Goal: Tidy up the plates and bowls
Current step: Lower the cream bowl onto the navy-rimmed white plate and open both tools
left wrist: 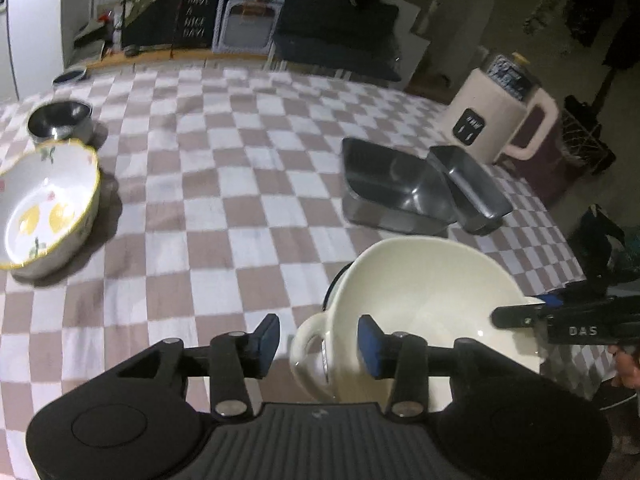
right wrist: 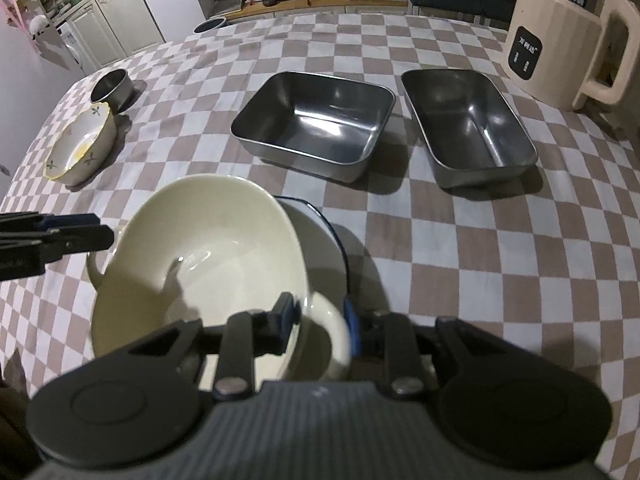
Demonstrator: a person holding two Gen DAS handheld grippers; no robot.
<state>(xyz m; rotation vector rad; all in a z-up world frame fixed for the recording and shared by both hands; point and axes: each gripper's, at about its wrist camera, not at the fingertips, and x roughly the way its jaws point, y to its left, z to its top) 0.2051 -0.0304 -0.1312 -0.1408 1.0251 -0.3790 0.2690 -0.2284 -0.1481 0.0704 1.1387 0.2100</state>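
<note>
Glossy cream bowl (right wrist: 208,248): right tongs (right wrist: 318,320) clamp its looped handle; left tongs (left wrist: 318,344) spread apart.

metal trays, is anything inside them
No, both metal trays show bare shiny bottoms in the right wrist view.

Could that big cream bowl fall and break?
It might. The cream bowl is tilted, resting partly in the blue-rimmed white bowl, so it could slide or knock it. The right hand-held gripper has only one handle between its fingers, a small hold for a big bowl. The left hand-held gripper is open around the other handle, not squeezing it, so that side could drop.
</note>
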